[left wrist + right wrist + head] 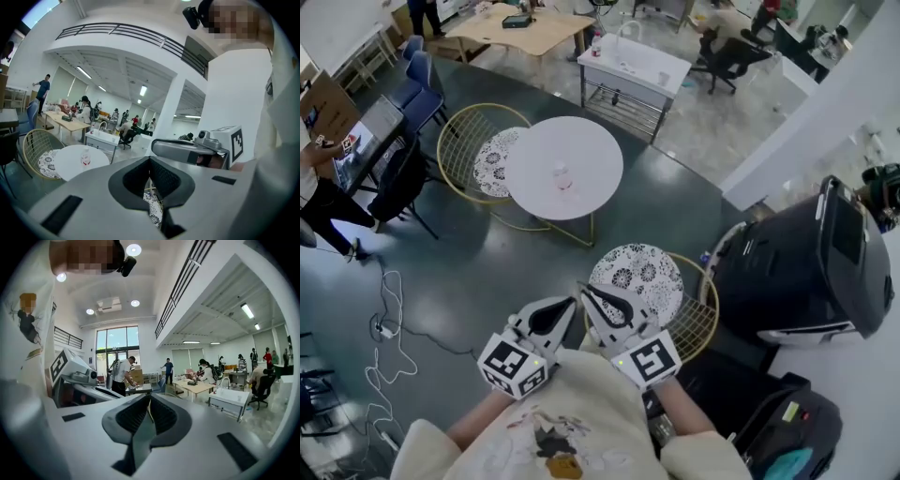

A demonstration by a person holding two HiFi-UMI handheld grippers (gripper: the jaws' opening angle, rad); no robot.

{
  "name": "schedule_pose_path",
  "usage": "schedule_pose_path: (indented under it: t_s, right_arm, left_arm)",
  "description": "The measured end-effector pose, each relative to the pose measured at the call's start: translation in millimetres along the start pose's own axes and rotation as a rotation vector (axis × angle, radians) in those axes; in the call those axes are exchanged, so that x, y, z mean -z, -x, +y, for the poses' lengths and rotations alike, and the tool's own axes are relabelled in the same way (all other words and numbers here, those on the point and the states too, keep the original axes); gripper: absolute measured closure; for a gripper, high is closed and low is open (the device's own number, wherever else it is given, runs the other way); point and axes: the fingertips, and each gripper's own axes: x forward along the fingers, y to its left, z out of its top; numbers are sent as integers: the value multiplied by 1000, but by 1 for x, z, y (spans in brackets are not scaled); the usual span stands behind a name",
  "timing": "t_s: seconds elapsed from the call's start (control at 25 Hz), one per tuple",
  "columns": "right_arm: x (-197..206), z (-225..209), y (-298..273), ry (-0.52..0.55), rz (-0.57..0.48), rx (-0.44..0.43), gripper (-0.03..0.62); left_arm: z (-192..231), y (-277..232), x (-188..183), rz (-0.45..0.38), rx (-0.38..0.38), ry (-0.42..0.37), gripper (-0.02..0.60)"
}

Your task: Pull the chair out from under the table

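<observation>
Gold wire chair (698, 314) stands clear of white round table (581, 150); left gripper (570, 305) and right gripper (584, 291) both clamp its rim.

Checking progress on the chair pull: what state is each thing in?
near chair: upright, stands clear of the table.
far chair: seat partly under the table.
round table: upright, bottle on top.
left tool: shut, at the near chair's rim.
right tool: shut on the near chair's wire rim.
</observation>
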Motion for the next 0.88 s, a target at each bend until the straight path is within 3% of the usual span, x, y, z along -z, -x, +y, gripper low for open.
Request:
schedule_pose_path:
  t_s: [0.24, 0.52, 0.88]
  right_arm:
    - [-7, 31, -6, -29, -12, -28, 569]
    - [-10, 33, 3, -124, -39, 10, 569]
    - [-10, 41, 10, -122, -24, -2, 569]
  left_arm:
    - [5, 10, 4, -6, -15, 0, 580]
    - [4, 17, 5, -32, -36, 24, 580]
    - [-1, 27, 4, -46, -68, 31, 578]
